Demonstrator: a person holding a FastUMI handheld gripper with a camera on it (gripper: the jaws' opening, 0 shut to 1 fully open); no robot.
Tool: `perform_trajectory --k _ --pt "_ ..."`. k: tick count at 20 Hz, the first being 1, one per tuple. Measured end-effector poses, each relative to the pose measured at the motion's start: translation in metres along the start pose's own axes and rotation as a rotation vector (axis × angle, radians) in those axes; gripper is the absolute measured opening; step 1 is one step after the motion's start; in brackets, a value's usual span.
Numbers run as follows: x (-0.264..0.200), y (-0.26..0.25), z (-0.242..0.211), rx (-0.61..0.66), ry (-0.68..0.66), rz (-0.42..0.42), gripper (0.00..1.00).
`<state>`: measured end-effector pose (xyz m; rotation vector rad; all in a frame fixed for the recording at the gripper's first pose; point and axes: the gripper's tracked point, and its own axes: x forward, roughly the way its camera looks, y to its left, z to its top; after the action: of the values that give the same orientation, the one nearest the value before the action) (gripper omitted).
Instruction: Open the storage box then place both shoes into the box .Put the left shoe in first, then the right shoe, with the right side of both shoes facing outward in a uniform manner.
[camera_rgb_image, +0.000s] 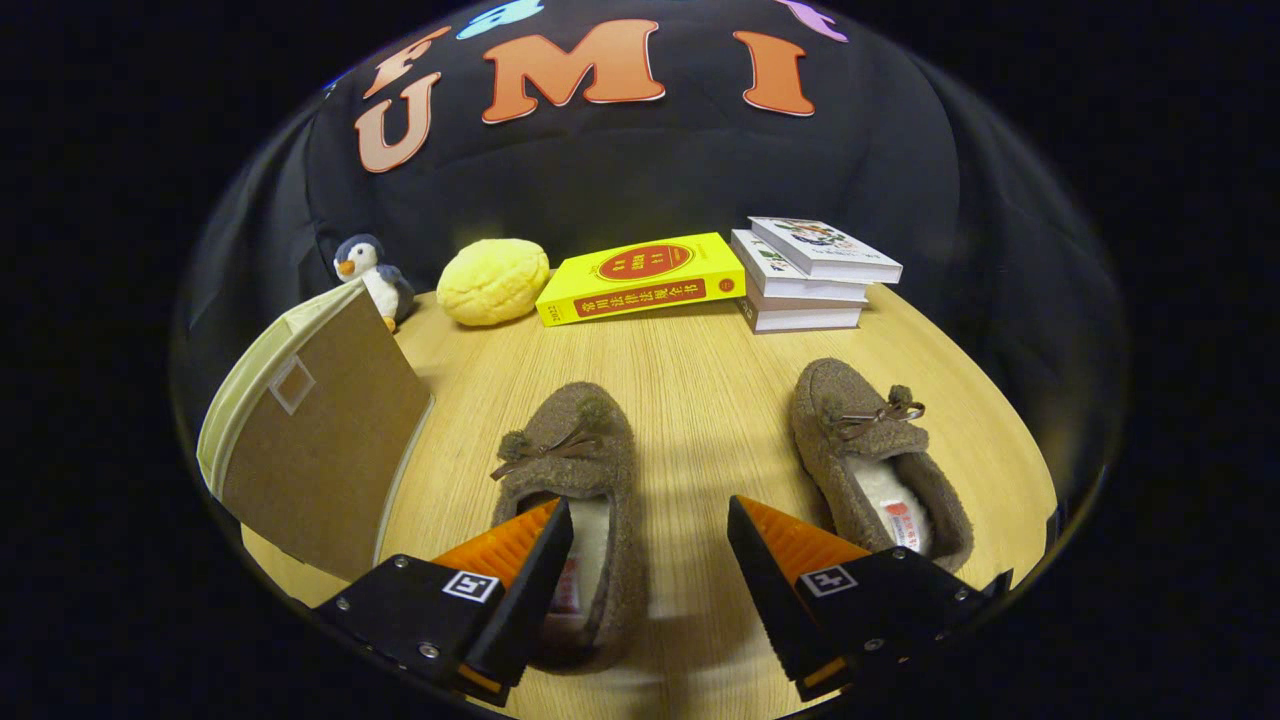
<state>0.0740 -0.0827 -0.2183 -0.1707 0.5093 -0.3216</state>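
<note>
Two brown fuzzy slippers with small bows lie on the wooden table, toes pointing away from me. The left shoe (580, 470) sits just ahead of and partly under my left finger (520, 560), its heel reaching into the gap between the fingers. The right shoe (870, 455) lies beside and beyond my right finger (790, 560). My gripper (650, 520) stands open above the table and holds nothing. The storage box (310, 440), tan with a pale green rim and a brown lid face, stands to the left of the left shoe, its lid looking shut.
At the back of the table (700, 370) stand a toy penguin (368, 275), a yellow bun-shaped plush (492, 280), a yellow book (645, 277) and a stack of three white books (810, 275). Bare wood lies between the two shoes.
</note>
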Motion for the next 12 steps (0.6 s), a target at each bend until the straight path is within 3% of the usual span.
perform_trajectory --k 2,8,11,12 --pt "0.011 -0.001 -0.002 -0.009 0.012 0.000 0.90" --pt "0.030 0.010 -0.001 -0.007 0.028 0.040 0.63" --pt "0.038 0.016 -0.010 0.026 0.071 0.047 0.26" --pt "0.040 0.015 -0.007 0.041 0.069 0.037 0.17"
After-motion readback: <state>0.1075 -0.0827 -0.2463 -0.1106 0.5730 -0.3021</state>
